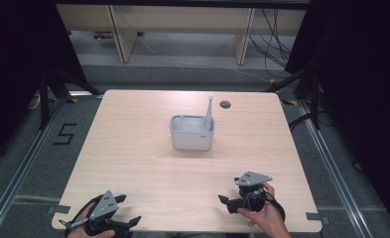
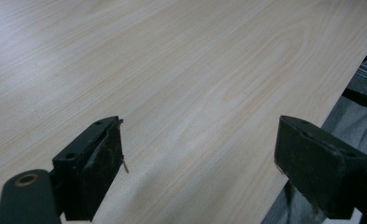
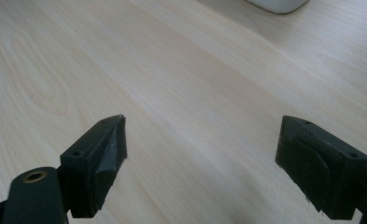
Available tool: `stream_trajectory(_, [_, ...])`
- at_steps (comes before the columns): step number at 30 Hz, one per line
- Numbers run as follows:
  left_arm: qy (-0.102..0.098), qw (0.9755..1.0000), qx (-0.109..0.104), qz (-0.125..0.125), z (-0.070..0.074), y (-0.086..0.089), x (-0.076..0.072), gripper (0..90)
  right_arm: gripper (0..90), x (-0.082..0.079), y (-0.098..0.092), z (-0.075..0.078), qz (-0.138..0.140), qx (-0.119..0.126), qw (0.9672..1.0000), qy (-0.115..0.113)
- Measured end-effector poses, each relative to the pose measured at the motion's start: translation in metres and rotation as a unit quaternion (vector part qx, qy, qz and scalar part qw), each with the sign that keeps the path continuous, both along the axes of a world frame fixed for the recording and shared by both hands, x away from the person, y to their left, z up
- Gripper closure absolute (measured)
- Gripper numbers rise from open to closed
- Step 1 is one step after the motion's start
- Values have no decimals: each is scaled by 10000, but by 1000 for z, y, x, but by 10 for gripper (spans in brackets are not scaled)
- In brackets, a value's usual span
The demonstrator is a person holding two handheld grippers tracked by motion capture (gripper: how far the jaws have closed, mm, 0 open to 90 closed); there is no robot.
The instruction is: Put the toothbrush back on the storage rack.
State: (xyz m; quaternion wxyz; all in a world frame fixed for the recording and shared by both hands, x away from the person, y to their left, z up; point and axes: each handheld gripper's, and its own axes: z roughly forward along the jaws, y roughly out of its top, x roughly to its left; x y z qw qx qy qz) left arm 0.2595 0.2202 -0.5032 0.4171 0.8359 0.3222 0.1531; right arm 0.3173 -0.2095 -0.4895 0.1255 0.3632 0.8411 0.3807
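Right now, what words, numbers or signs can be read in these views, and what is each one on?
"5": black mark on the grey floor left of the table.
Small dark marking on the front of the grey holder: too small to read.
Nothing legible on either gripper.

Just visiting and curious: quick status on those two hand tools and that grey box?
Left tool open, empty. Right tool open, empty. Grey box mid-table, toothbrush upright inside. Nothing in the way.

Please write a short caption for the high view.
Toothbrush upright in grey holder; both grippers open near table edge.
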Motion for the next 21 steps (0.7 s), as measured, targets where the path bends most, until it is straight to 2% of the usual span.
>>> stream_trajectory(1, [11,10000,16,-2,0,0,0,147,171,1,-2,-1,107,-65,9999,-97])
stream_trajectory(3, [10,10000,18,-3,0,0,0,147,171,0,-3,-2,152,-103,9998,-124])
stream_trajectory(4, [6,10000,18,-2,0,0,0,147,171,-3,-3,-2,45,-138,9999,-46])
stream_trajectory(5, [5,10000,15,-1,0,0,0,147,171,-3,-4,-2,142,-163,9997,-125])
stream_trajectory(6, [11,10000,21,-2,0,0,0,147,171,-5,-5,-3,80,-192,9997,-130])
stream_trajectory(8, [9,10000,23,-3,0,0,0,147,172,-6,-6,-3,113,-210,9997,-40])
stream_trajectory(10, [9,10000,20,-3,0,0,0,147,171,-7,-7,-4,158,-285,9993,-164])
stream_trajectory(12, [-10,10000,-15,-2,0,0,0,147,171,-8,-8,-4,191,-240,9995,-90])
stream_trajectory(16, [7,10000,22,-2,0,0,0,147,172,-13,-10,-5,110,-278,9995,-90])
stream_trajectory(19, [-5,10000,-80,30,-1,-1,0,147,172,-15,-11,-5,116,-318,9994,-84])
stream_trajectory(21, [15,10000,16,3,0,0,0,147,171,-15,-13,-5,155,-336,9993,-76])
